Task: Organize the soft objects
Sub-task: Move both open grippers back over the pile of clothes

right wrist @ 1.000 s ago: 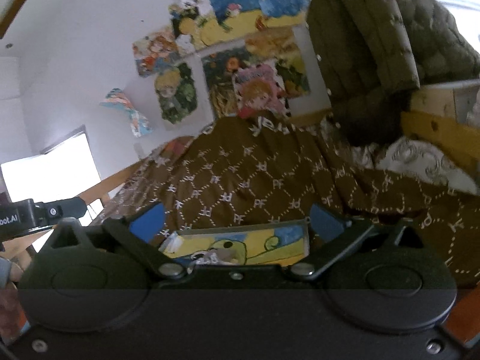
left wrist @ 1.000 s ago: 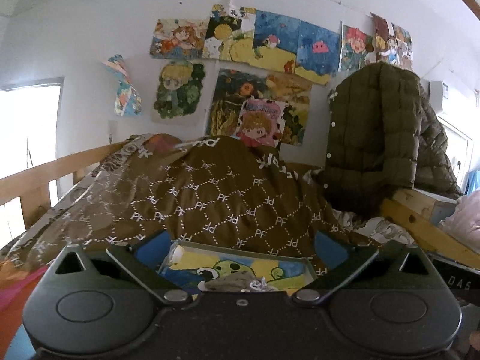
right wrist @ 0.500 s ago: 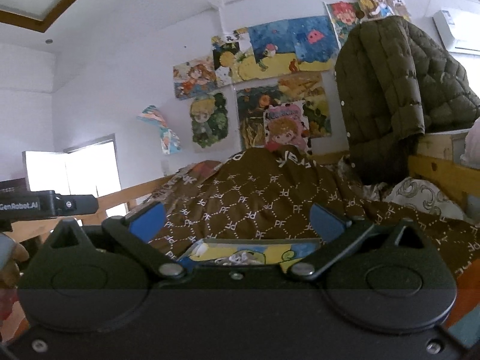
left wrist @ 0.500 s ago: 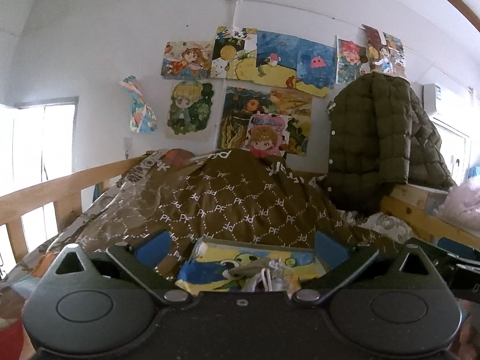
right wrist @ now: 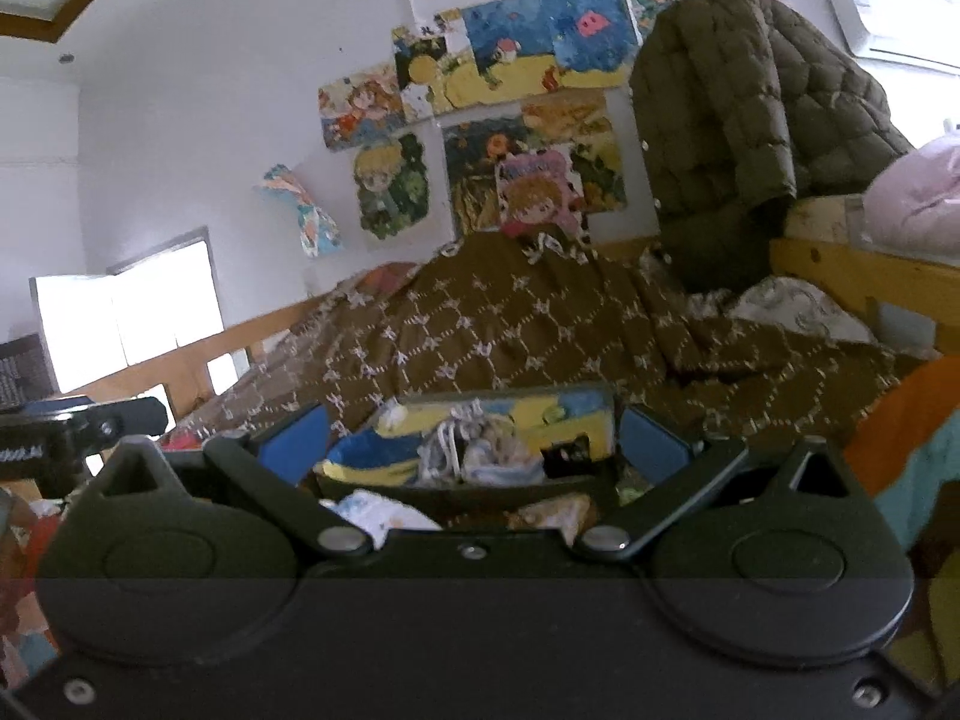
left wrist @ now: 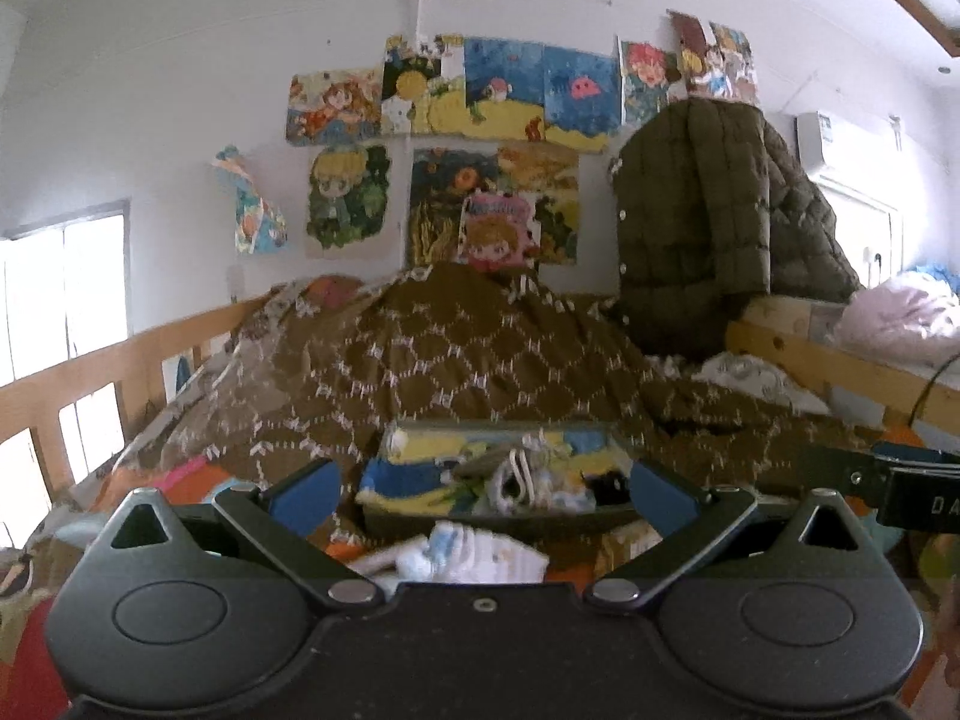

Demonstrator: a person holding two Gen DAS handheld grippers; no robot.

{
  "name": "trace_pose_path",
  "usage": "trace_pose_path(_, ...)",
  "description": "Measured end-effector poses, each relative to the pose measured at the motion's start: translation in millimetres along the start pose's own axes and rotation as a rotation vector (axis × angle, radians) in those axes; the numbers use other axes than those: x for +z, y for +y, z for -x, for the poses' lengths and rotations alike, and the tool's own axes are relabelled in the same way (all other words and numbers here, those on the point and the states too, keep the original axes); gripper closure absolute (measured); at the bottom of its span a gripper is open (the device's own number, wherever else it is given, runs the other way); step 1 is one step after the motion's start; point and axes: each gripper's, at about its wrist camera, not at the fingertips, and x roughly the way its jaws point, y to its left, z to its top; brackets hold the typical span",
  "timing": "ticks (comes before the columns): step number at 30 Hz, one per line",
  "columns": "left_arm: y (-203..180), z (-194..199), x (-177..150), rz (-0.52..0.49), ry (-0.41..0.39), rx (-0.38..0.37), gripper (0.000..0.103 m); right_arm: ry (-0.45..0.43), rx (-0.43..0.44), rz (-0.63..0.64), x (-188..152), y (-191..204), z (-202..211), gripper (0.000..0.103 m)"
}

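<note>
While both the left gripper (left wrist: 480, 492) and the right gripper (right wrist: 474, 441) hang with fingers apart and empty over the storage box (left wrist: 480, 519) of small soft items, the step seems to be approach, and next is lowering onto the white sock (left wrist: 474, 558) lying just before the box.

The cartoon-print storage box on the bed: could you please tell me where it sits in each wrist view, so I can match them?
Left wrist: the cartoon-print storage box sits low centre, between the open left gripper's blue pads, behind a white sock.
Right wrist: the box sits low centre, between the open right gripper's pads.
Shared landmark: the olive quilted jacket, hanging upper right in both.
</note>
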Motion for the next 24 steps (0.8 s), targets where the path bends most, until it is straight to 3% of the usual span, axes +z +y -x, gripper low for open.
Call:
trace_pose_path(13, 30, -7, -37, 0.117, 0.2, 0.116, 0.001, 0.111, -0.057, 0.087, -16, 17, 3, 0.0)
trace_pose_path(24, 24, -23, -49, 0.074, 0.343, 0.125, 0.001, 0.264, -0.04, 0.169, -26, 30, -10, 0.0)
